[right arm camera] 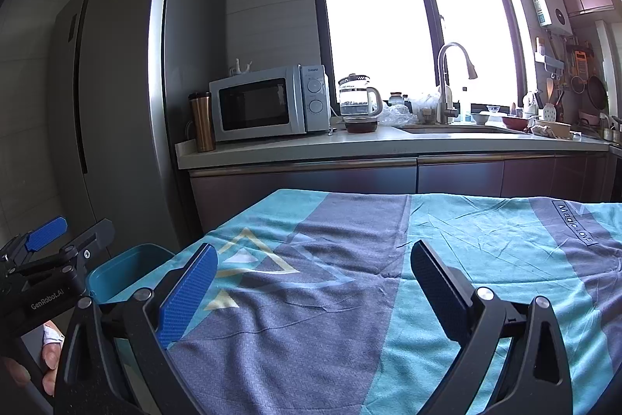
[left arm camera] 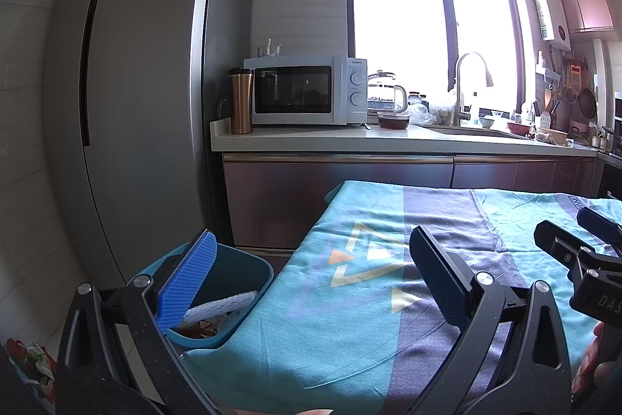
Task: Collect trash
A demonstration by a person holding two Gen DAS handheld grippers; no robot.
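Kitchen daylight falls on a worktop draped in a teal and grey patterned cloth (right arm camera: pixel 447 259) that shows no litter, while the round teal plastic bin (left arm camera: pixel 248 302) off its left edge already holds a white mesh wrapper (left arm camera: pixel 221 306) and scraps, so collecting looks nearly finished, the left gripper (left arm camera: pixel 311 282) and right gripper (right arm camera: pixel 311 282) both hovering with jaws spread wide and empty.

Both grippers, left gripper (left arm camera: pixel 311 282) and right gripper (right arm camera: pixel 315 286), have black speckled frames, silver screws and blue ribbed pads (right arm camera: pixel 186 294); one body reads "GenRobot.AI".
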